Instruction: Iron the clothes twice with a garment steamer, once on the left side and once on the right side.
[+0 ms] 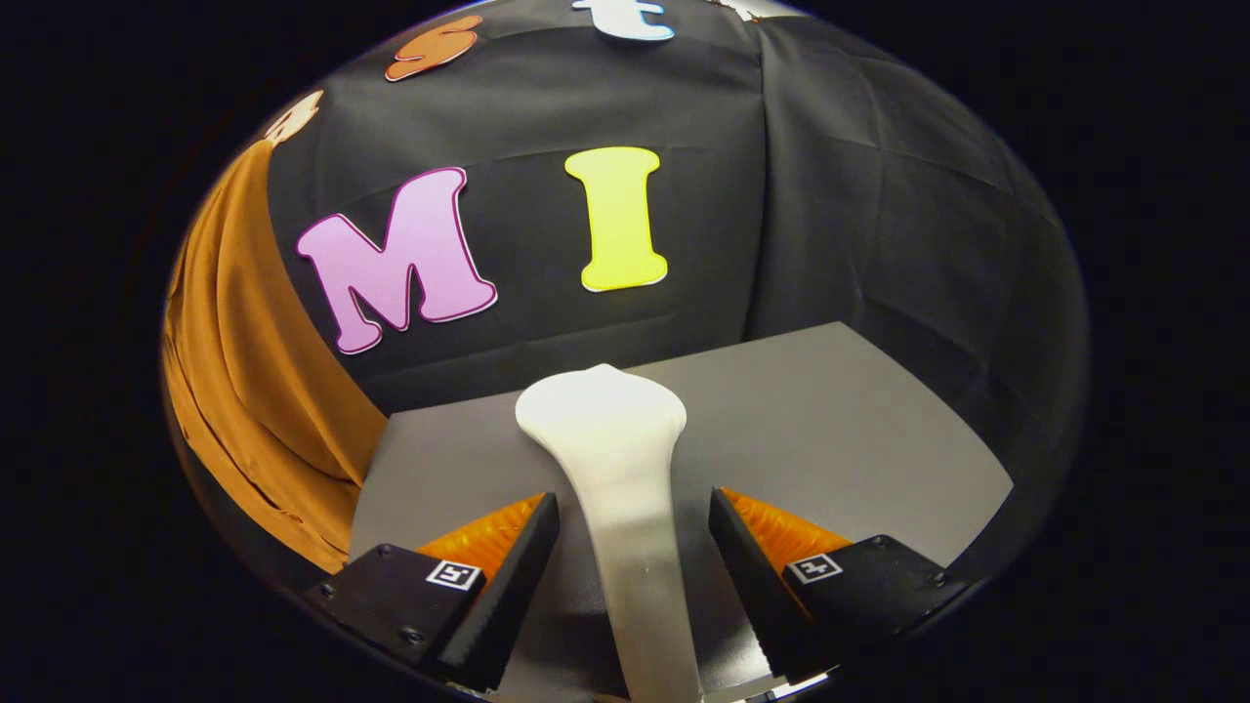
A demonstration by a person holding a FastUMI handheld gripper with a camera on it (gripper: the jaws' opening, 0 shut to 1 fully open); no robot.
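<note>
Gripper view: tool (633,547) spread wide, released, both fingers standing clear of the handle that runs between them. White garment steamer (615,469) lying flat on the grey worktop (859,430), slim handle passing through the gap between the fingers without touching either, wider rounded head just ahead of the fingertips and pointing toward the booth wall. Orange-brown garment (244,371) hanging in soft folds against the black cloth wall (879,195), off to the left of the worktop and well apart from the steamer head, lower hem reaching down beside the worktop's left edge.
</note>
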